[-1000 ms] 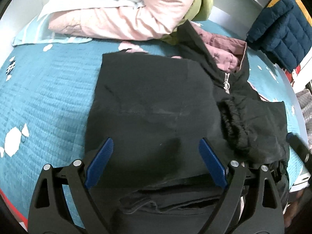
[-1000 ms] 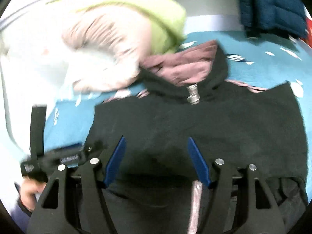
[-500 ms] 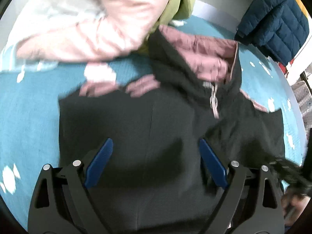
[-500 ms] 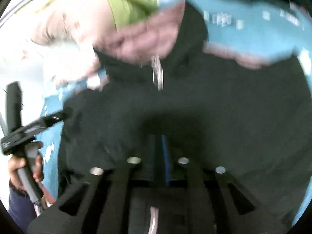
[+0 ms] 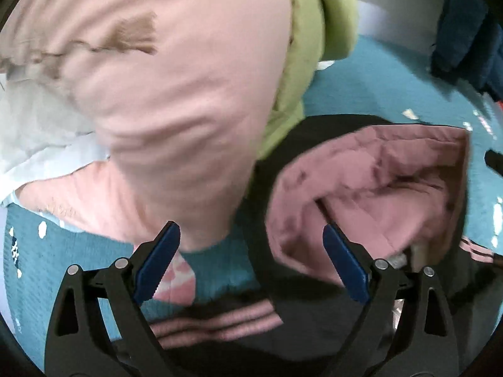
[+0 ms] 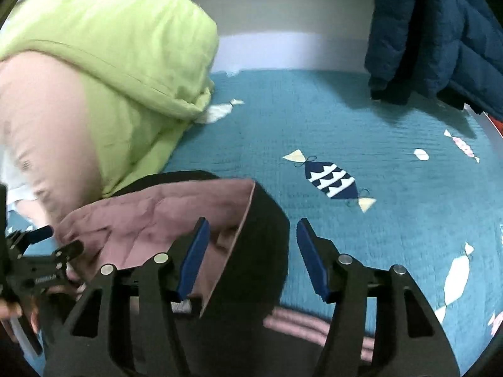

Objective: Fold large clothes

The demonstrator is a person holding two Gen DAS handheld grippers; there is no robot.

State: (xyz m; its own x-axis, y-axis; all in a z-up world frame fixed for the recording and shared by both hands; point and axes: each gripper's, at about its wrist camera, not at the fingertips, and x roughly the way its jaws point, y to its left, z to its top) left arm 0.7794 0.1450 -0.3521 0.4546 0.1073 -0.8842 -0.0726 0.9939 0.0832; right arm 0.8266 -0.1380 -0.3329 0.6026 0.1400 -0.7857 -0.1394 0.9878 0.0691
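Both jaws gape, empty: our left gripper [image 5: 251, 260] and right gripper [image 6: 251, 254] flank the black jacket's pink quilted hood [image 6: 151, 220] at six o'clock; we should pinch its edges evenly.

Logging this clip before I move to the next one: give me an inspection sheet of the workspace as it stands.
Surface: teal bedspread with candy-shaped prints.
Job's things: black jacket with pink lining and pink stripes, lying under both grippers.
Clutter: pink garment and green garment heaped on the bed beside the jacket's hood; navy puffer jacket at the far edge.
Grippers: left gripper open, holding nothing; right gripper open, straddling the hood's edge.
Cables: nothing seen.
Surroundings: white wall or bed frame behind the bed.
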